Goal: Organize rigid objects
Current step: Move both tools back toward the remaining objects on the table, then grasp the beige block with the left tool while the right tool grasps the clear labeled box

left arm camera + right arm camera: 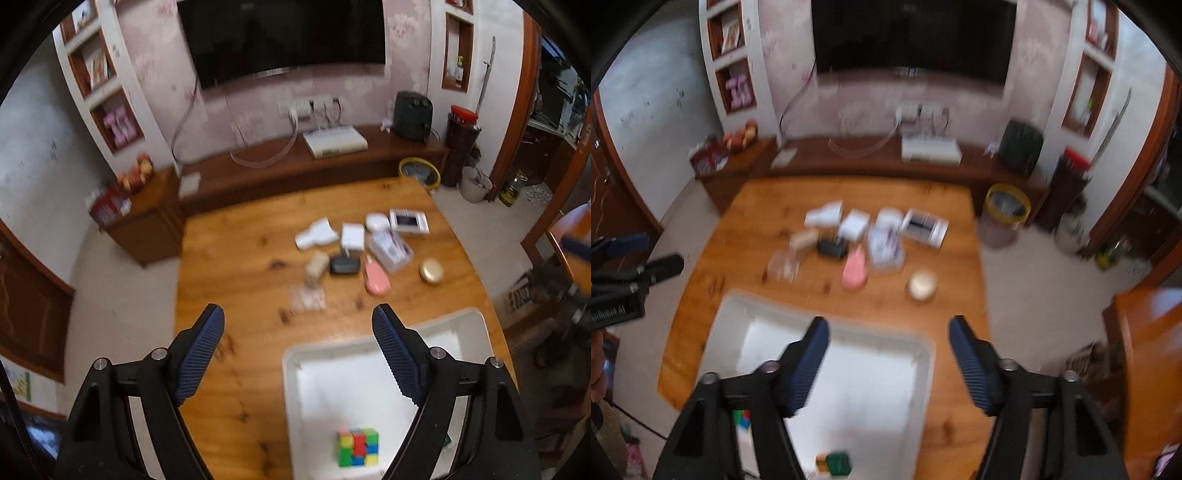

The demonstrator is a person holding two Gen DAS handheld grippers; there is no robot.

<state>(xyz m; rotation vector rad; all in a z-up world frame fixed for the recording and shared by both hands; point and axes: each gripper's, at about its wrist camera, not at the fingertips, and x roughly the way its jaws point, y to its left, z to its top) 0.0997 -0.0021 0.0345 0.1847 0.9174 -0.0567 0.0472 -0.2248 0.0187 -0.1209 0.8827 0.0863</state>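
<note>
A white bin (458,317) (731,306) sits on the wooden table's near side. Inside lie a colourful puzzle cube (357,446) (742,419) and a small green box (837,463). Beyond it are scattered a pink case (376,278) (854,273), a black case (344,265) (832,247), a gold round tin (431,271) (922,284), white boxes (318,233) (824,214) and a clear packet (307,298) (783,266). My left gripper (297,319) hangs open above the table and the bin's left edge, nothing between its fingers. My right gripper (888,330) is open over the bin, empty.
A low wooden TV cabinet (280,170) runs along the far wall under a dark screen (284,37). A yellow-rimmed waste bin (1006,206) stands on the floor right of the table. The left gripper's fingers (663,267) show at the right wrist view's left edge.
</note>
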